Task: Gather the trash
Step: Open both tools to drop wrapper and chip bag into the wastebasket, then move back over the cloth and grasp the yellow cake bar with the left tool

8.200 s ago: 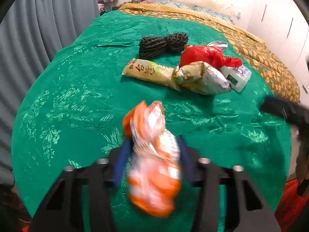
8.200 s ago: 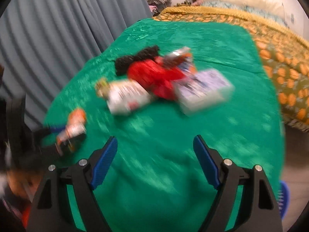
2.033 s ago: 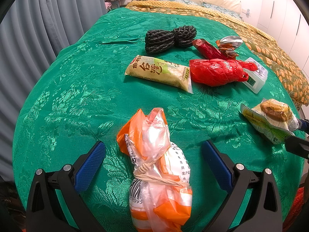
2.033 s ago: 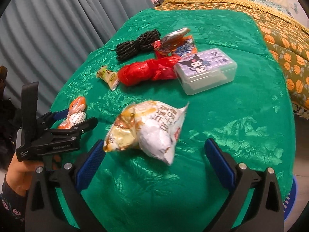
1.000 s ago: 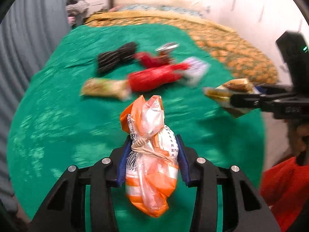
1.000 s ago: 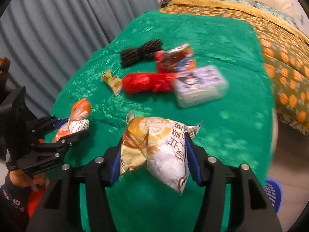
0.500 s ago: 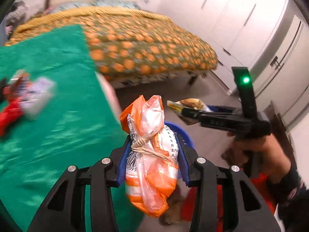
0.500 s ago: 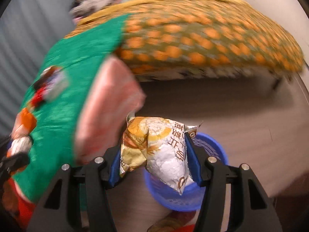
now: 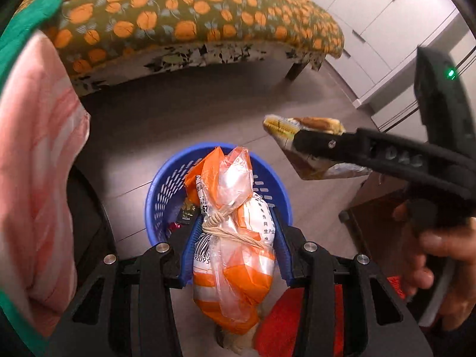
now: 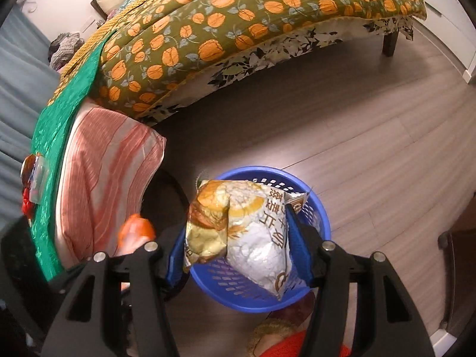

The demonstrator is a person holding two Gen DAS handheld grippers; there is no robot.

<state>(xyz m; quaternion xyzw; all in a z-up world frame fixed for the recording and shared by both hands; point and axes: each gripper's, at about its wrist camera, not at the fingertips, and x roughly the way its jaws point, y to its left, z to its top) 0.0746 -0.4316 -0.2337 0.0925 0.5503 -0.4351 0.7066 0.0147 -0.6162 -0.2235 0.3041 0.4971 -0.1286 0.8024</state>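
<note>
1. Trash item one, an orange-and-clear plastic bag (image 9: 235, 232) tied with string, sits clamped between the blue pads of the left gripper (image 9: 235, 247), directly above the blue basket (image 9: 160, 196).
2. Left gripper points steeply downward at the basket; the bag's lower end hangs below the fingers.
3. Trash item two, a snack packet (image 10: 238, 232) in yellow and white, lies between the fingers of the right gripper (image 10: 238, 253), also above the basket (image 10: 318, 223).
4. Right gripper's jaws have just been opening. The packet remains between them and touches the right pad; the left pad stands slightly clear of it.
5. Right gripper points steeply down from the basket's right side; the person's hand (image 9: 431, 255) wraps its handle.
6. Basket stands on the wood floor (image 10: 372, 136), beside a pink striped cushion (image 10: 101, 178) at the bed's (image 10: 238, 29) edge, with small wrappers (image 9: 183, 217) inside.
</note>
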